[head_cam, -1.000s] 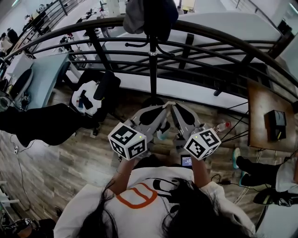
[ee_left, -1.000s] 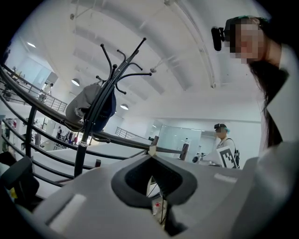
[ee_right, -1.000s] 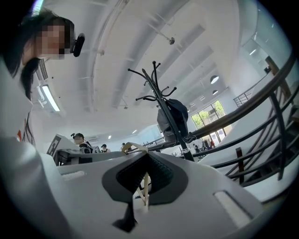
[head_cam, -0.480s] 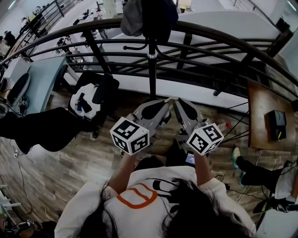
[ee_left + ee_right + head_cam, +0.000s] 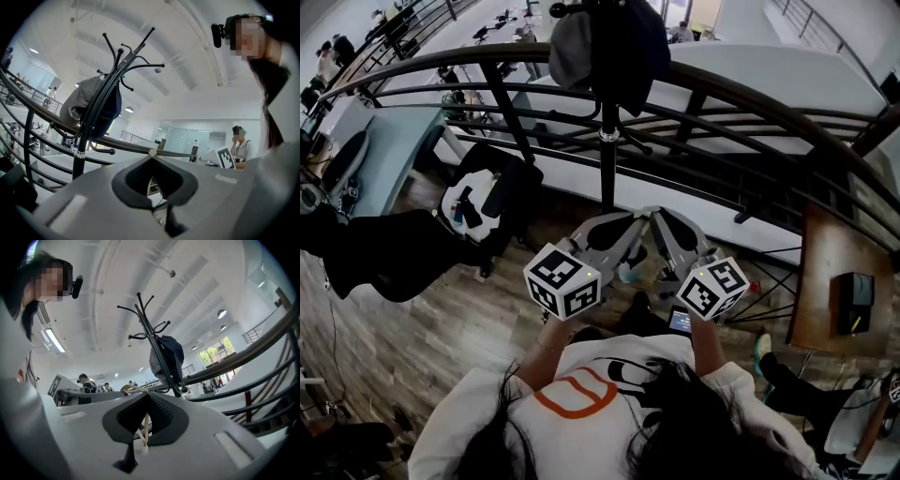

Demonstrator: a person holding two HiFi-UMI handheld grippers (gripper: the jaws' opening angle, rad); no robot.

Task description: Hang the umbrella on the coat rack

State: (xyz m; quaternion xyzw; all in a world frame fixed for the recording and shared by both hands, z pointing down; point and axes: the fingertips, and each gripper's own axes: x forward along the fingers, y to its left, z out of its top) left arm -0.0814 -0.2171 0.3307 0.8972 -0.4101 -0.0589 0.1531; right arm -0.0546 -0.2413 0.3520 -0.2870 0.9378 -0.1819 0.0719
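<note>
The person's white shirt [image 5: 581,394] fills the near edge of the head view. Just beyond it the two grippers are held side by side, marker cubes nearest and noses angled in, so that their tips almost touch.

The left gripper [image 5: 630,217] has its jaws brought together. In its own view the tips [image 5: 150,153] meet, with a small pale scrap right at the join (too small to name).

The right gripper [image 5: 654,217] is closed too. In the right gripper view its tips [image 5: 144,392] pinch a tan loop of cord [image 5: 127,388] that curves off to the left.

Under and between the grippers, a teal piece [image 5: 628,272] and a dark shape [image 5: 642,305] show against the wooden floor [image 5: 422,328]. I cannot tell whether either one is the umbrella, and no view shows it plainly.

Just beyond the tips stands the coat rack [image 5: 607,141], its black pole upright on the near side of the curved black railing [image 5: 750,94]. A grey cap [image 5: 570,47] and a dark garment [image 5: 623,47] hang at its top, and several curved hooks [image 5: 140,65] above them are bare.

Near the far left stands a black-and-white bundle [image 5: 478,202]. At the right is a wooden table [image 5: 825,244] with a black box [image 5: 853,300] on it.
</note>
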